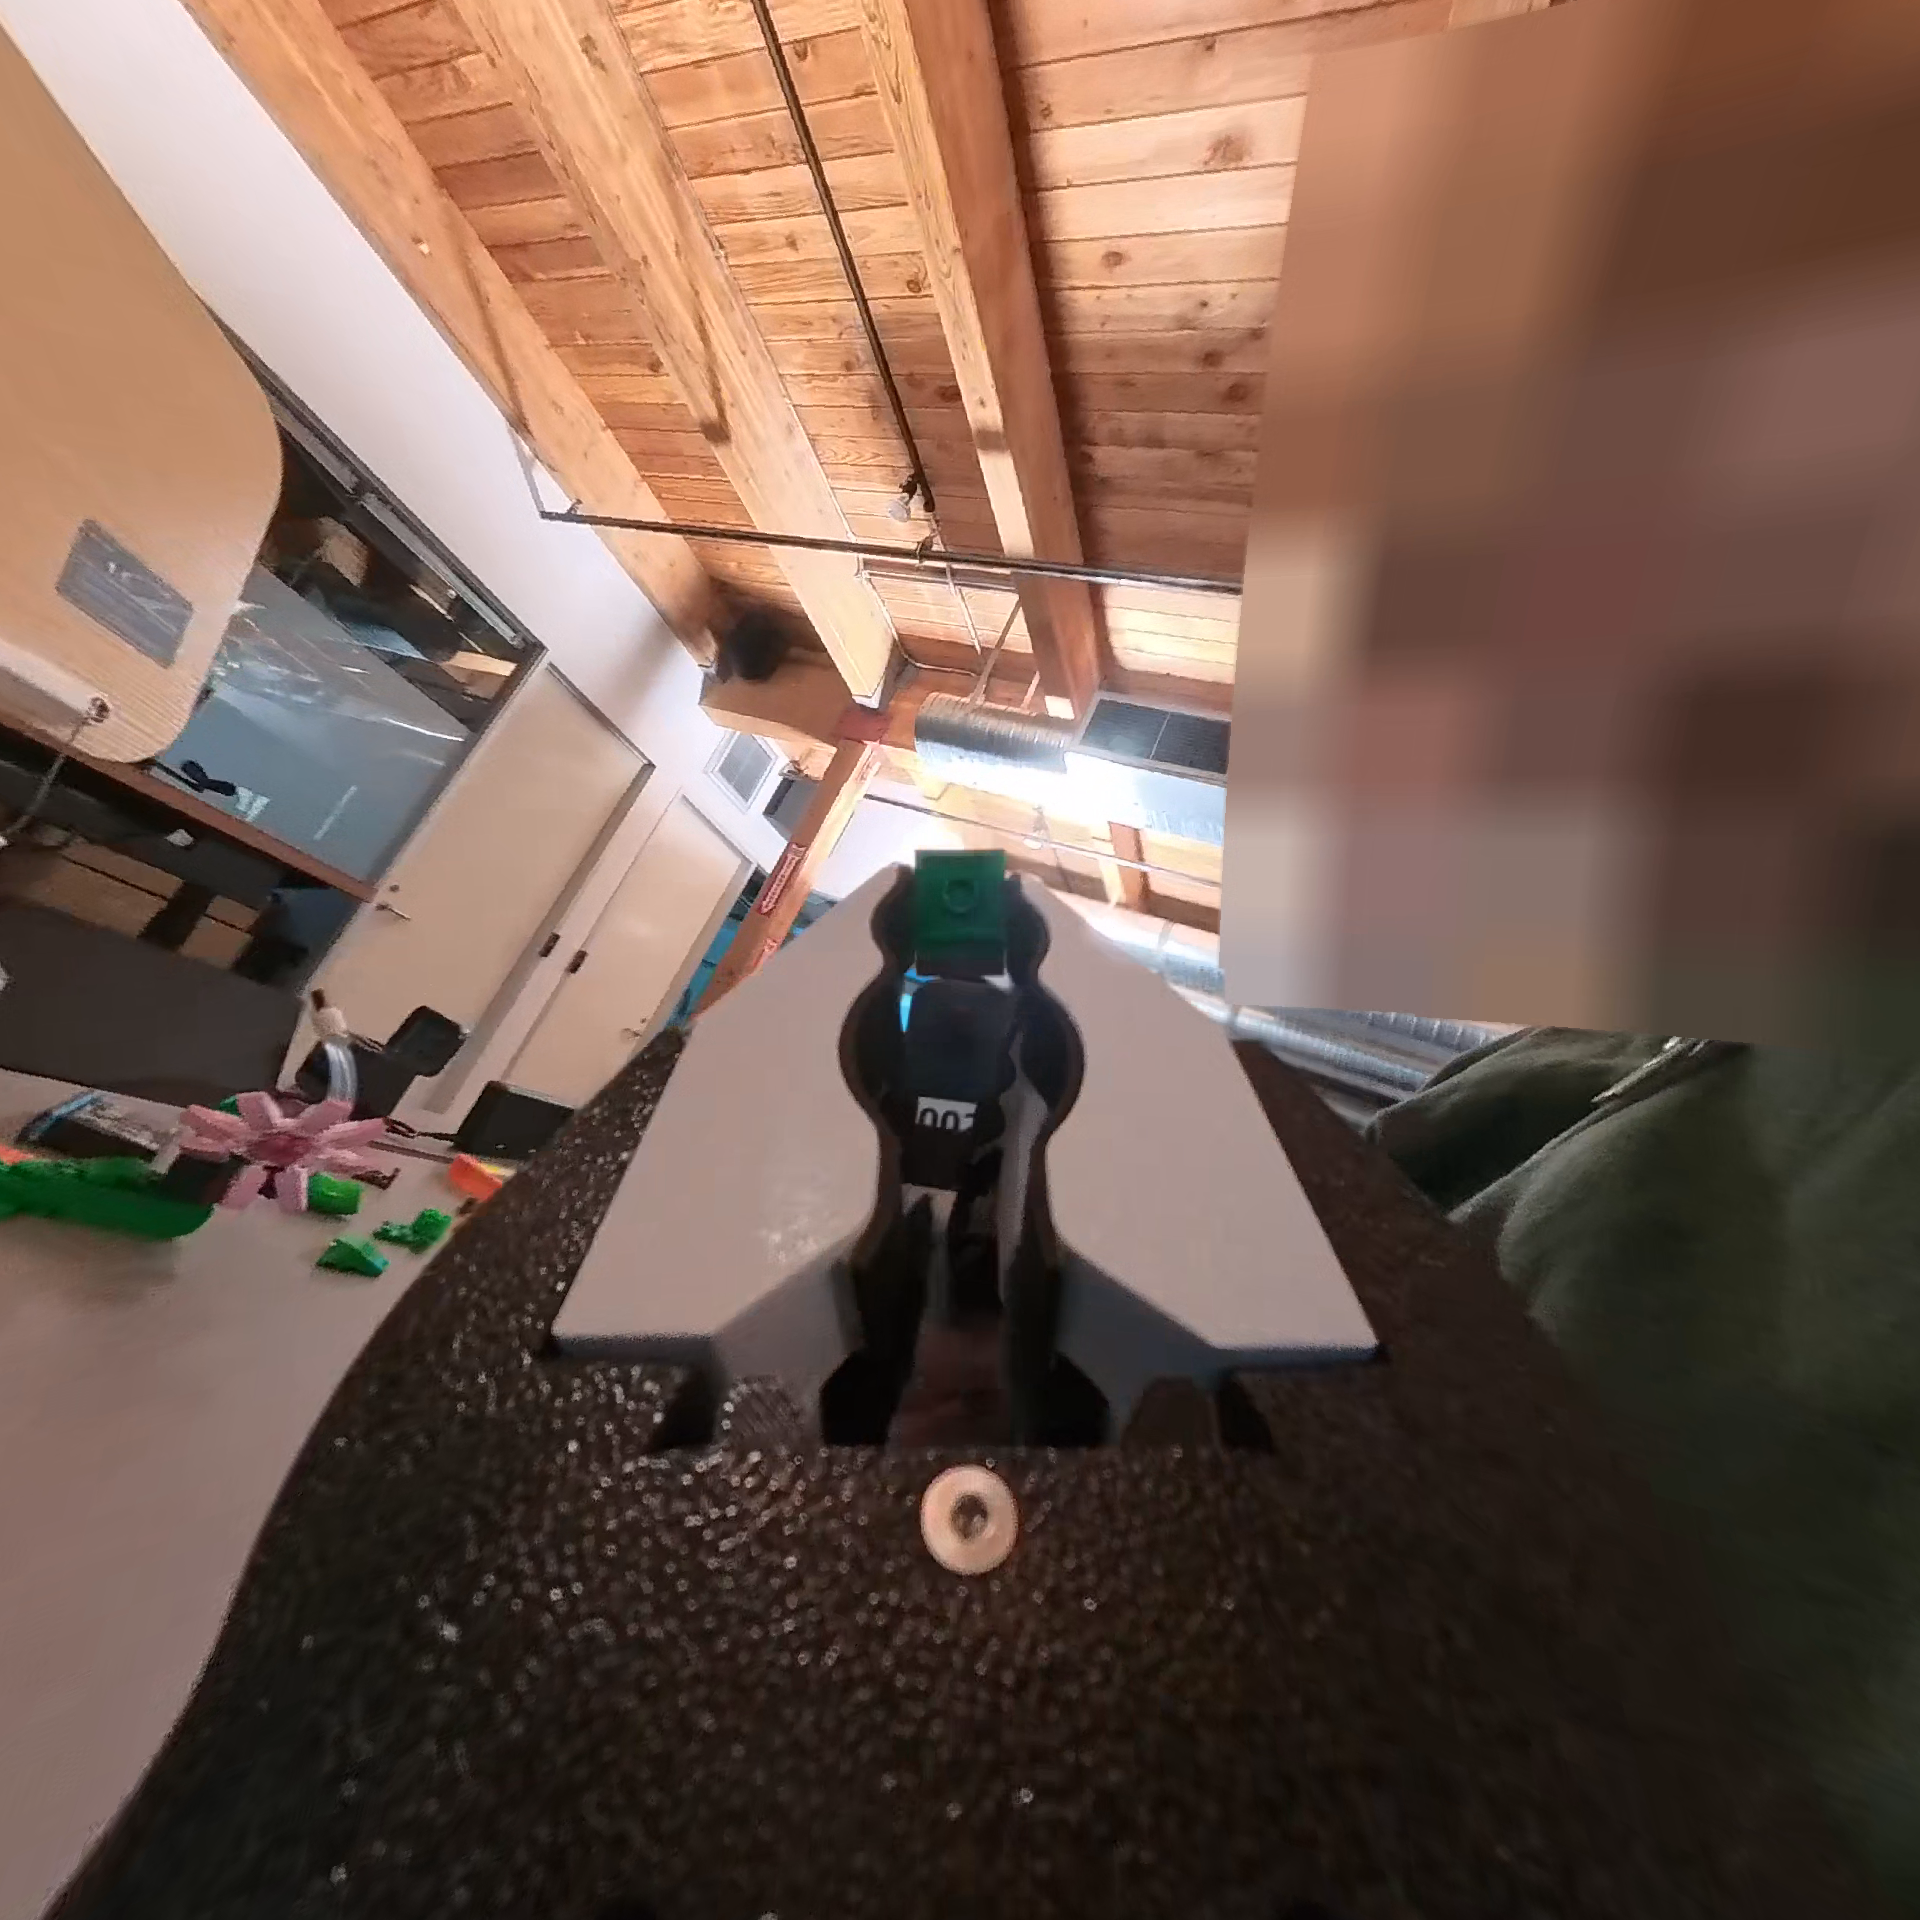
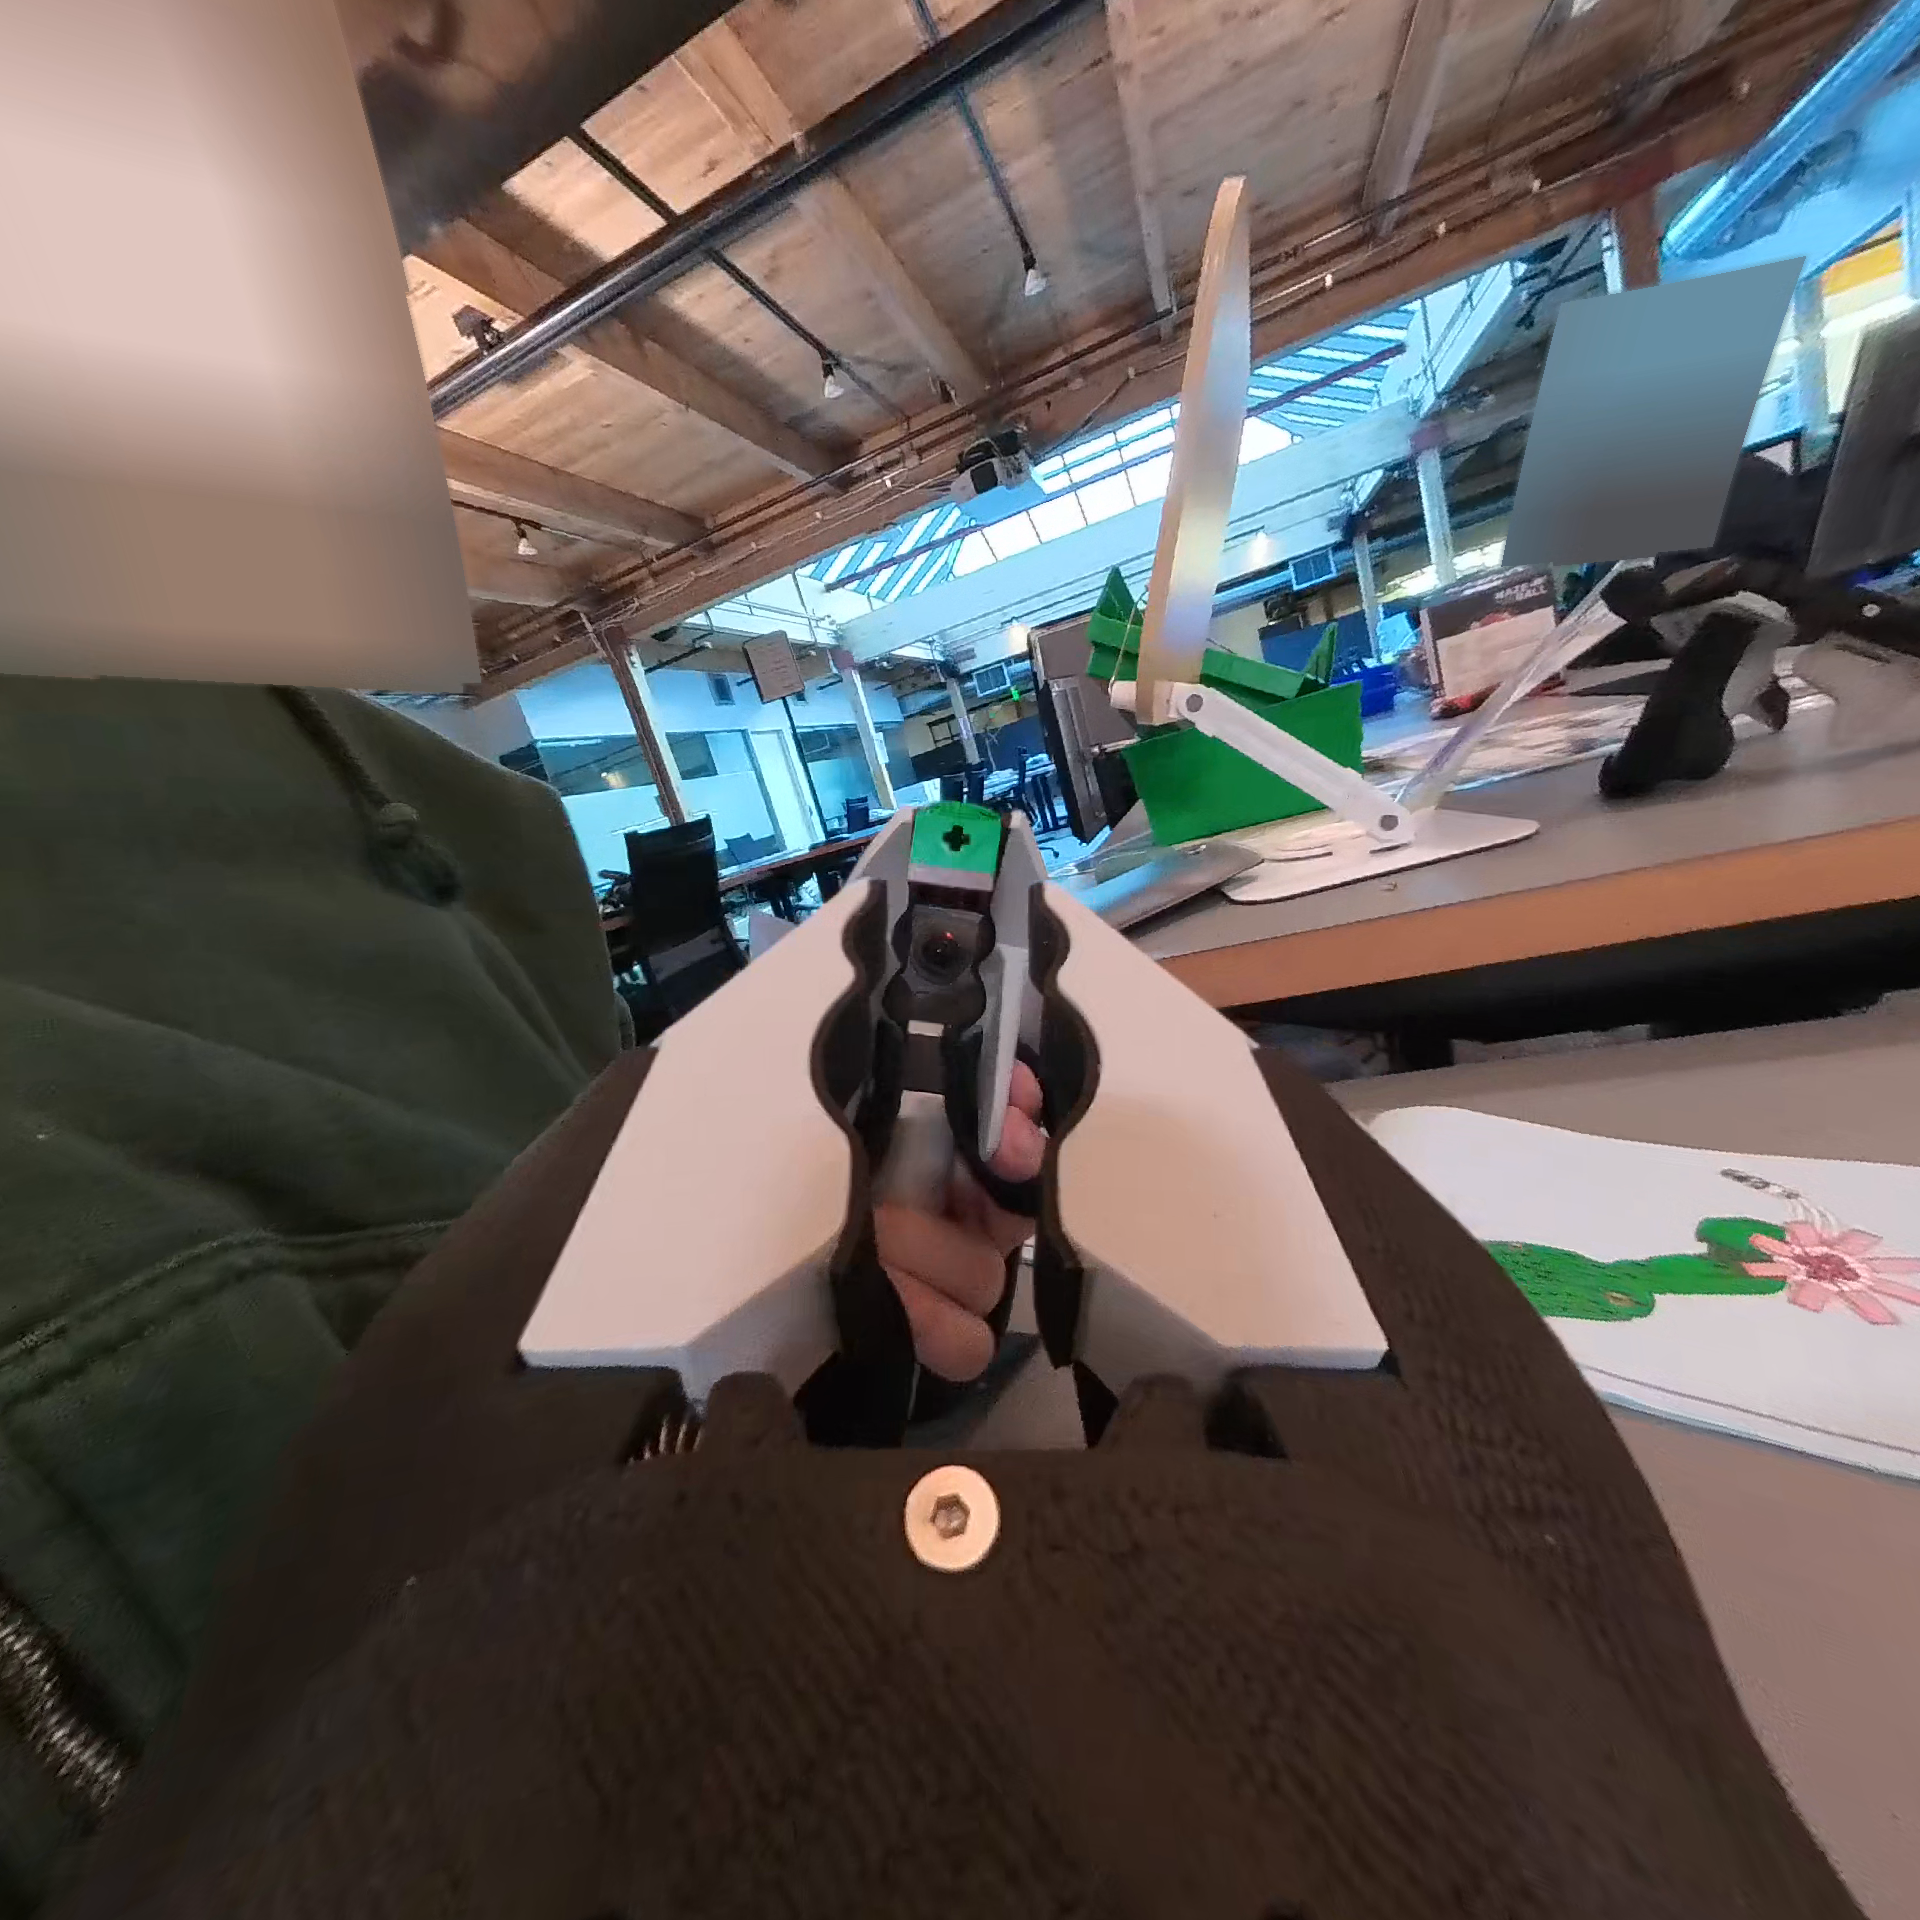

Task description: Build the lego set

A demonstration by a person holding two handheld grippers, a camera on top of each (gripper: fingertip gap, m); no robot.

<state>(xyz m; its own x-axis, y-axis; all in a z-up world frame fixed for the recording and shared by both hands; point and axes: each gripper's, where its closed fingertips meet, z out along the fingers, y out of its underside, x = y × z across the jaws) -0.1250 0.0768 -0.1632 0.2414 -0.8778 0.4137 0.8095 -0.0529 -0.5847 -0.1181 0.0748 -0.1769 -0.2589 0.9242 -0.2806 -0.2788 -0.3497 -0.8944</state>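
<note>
My left gripper (image 1: 961, 883) is shut on a small dark green lego piece (image 1: 958, 914) with one stud, held up in the air. My right gripper (image 2: 956, 826) is shut on a bright green piece (image 2: 954, 844) with a cross-shaped hole. The two grippers point at each other, tip to tip; each view shows the other gripper's camera just behind the piece. I cannot tell whether these are one piece or two joined pieces. A pink lego flower (image 1: 281, 1138) on green parts (image 1: 94, 1195) stands on the table, far left.
Loose green pieces (image 1: 353, 1257) and an orange one (image 1: 478, 1174) lie on the table. An instruction sheet (image 2: 1714, 1278) lies at the right. A green box (image 2: 1236, 758) and a white stand (image 2: 1382, 821) sit on a farther desk. A person's dark green hoodie (image 2: 208, 1039) is close. Left and right tips are no more than a few centimetres apart. Both grippers' tips are roughly 30 cm from the pink lego flower (image 1: 281, 1138).
</note>
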